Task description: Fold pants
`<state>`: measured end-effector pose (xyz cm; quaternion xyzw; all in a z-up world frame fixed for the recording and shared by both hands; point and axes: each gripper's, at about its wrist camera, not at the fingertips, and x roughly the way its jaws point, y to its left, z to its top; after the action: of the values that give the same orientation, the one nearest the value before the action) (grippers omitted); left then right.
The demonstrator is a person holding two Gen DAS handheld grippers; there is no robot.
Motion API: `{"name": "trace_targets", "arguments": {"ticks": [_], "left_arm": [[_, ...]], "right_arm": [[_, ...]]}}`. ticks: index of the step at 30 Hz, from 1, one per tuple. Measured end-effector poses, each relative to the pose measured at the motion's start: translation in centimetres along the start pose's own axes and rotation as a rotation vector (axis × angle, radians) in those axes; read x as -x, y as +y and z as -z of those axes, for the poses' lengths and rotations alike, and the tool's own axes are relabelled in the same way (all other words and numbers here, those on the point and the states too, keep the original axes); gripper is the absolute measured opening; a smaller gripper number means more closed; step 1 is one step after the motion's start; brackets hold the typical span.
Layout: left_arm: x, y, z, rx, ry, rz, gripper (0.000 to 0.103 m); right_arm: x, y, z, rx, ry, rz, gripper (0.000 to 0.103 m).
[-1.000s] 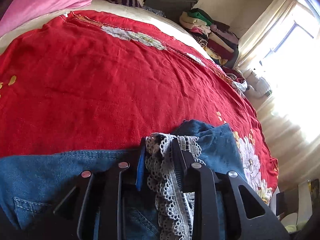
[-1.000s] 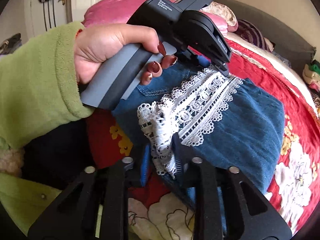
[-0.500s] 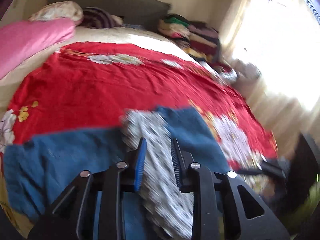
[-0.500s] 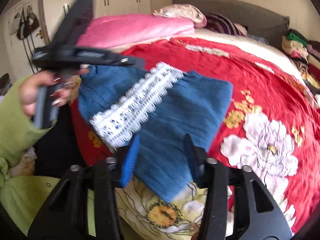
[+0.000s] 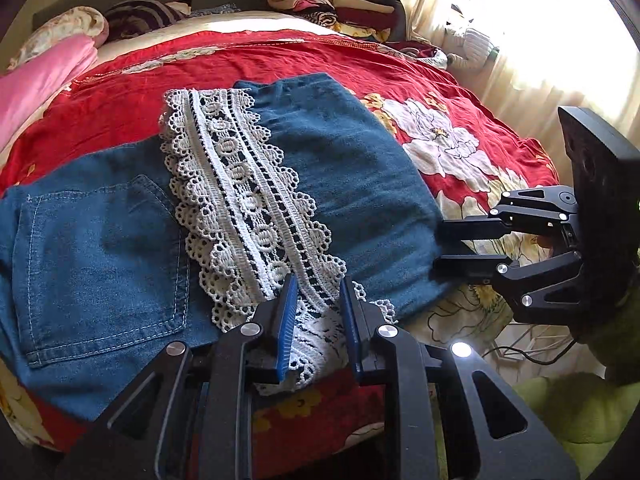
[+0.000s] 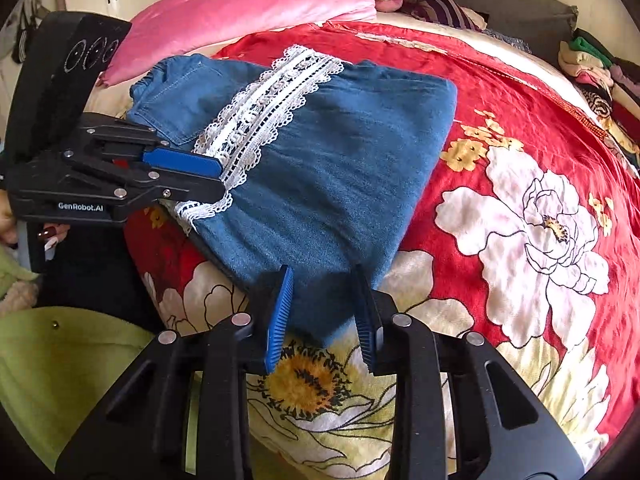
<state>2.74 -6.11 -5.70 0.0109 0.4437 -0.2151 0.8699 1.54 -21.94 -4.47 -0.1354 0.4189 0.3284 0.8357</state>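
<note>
Denim pants (image 5: 352, 184) folded, both claws (image 5: 318, 300) (image 6: 322, 300) angled down, straddling edges

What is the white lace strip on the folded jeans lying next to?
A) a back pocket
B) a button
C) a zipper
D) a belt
A: the lace strip runs right beside a stitched back pocket on the jeans; no zipper, belt or button shows.
</note>
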Motion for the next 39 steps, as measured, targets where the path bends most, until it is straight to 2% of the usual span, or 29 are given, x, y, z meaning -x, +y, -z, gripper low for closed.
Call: {"name": "trace_targets", "arguments": {"ticks": [3, 6, 9, 10, 14, 17, 21, 26, 30, 36, 38, 39], "left_arm": [[0.9, 0.1, -0.1, 0.032, -0.022, 0.02, 0.022], [2.3, 0.2, -0.9, 0.039, -0.068, 0.006, 0.04], [3.1, 1.0, -1.9, 0.07, -0.099, -0.006, 0.043], [3.2, 1.2, -2.3, 0.083, -0.103, -0.014, 0.048], [2.5, 2.2, -3.9, 0.123, -0.114, -0.016, 0.05], [1.5, 1.9, -4.7, 0.097, -0.11, -0.014, 0.05], [-0.6, 1.5, -4.3, 0.052, -0.044, -0.075, 0.05], [-0.6, 1.6, -3.7, 0.038, -0.046, -0.085, 0.05], [-0.7, 1.8, -3.6, 0.054, -0.051, -0.07, 0.05], [-0.8, 1.8, -3.5, 0.057, -0.056, -0.069, 0.05], [-0.2, 1.9, -3.5, 0.078, -0.062, -0.049, 0.056], [0.1, 2.0, -3.4, 0.089, -0.066, -0.039, 0.071]], "right_arm": [[1.5, -0.3, -0.4, -0.015, -0.043, -0.028, 0.022], [2.9, -0.9, -1.9, -0.008, -0.102, -0.004, 0.023], [3.1, -2.0, -3.9, -0.025, -0.141, 0.002, 0.024], [2.9, -2.2, -4.6, -0.026, -0.145, 0.001, 0.024], [1.1, -3.0, -8.0, -0.011, -0.143, 0.02, 0.025], [-0.4, -3.7, -10.1, -0.01, -0.13, 0.008, 0.025], [-2.2, -4.4, -12.0, -0.008, -0.107, -0.003, 0.027], [-4.8, -5.2, -12.4, -0.01, -0.052, 0.008, 0.03], [-6.2, -6.2, -11.9, -0.031, -0.008, 0.055, 0.03], [-7.9, -7.1, -11.2, -0.07, 0.01, 0.036, 0.029], [-7.2, -7.0, -11.3, -0.076, 0.001, 0.032, 0.031], [-6.7, -6.9, -11.3, -0.075, -0.01, 0.029, 0.037]]}}
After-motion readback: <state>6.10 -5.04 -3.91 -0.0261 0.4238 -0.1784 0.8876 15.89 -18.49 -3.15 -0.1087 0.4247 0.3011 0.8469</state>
